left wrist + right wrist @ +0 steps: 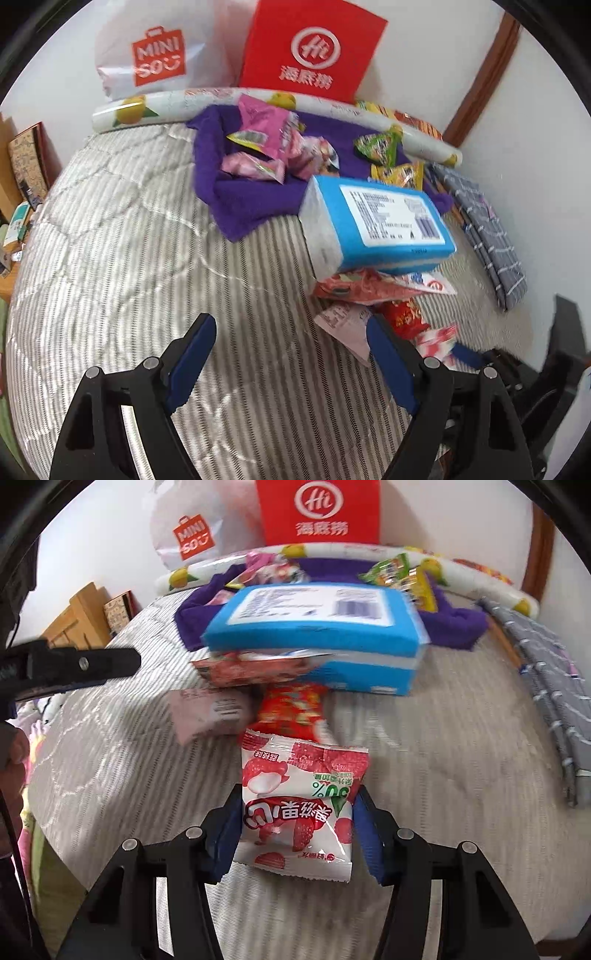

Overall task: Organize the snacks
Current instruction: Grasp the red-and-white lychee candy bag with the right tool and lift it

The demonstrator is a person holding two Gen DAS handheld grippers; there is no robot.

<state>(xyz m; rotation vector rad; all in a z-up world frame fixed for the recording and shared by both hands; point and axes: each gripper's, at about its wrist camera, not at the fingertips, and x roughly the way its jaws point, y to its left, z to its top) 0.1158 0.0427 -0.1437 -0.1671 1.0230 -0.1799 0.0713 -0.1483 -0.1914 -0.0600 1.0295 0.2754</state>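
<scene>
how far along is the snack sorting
Done: pink packets and green-yellow packets already lie in separate clusters on the purple cloth. In hand: the right gripper is closed on a red-and-white lychee packet; the left gripper is open and empty. Left: the red packets under and beside the blue box.

White wall (517, 155) standing behind, brown wooden trim (480, 85) running up it at right. Striped quilted bed cover (129, 240) spreading over whole foreground. Wooden furniture (77, 616) showing at left edge. Soft even light falling, no hard shadows.
</scene>
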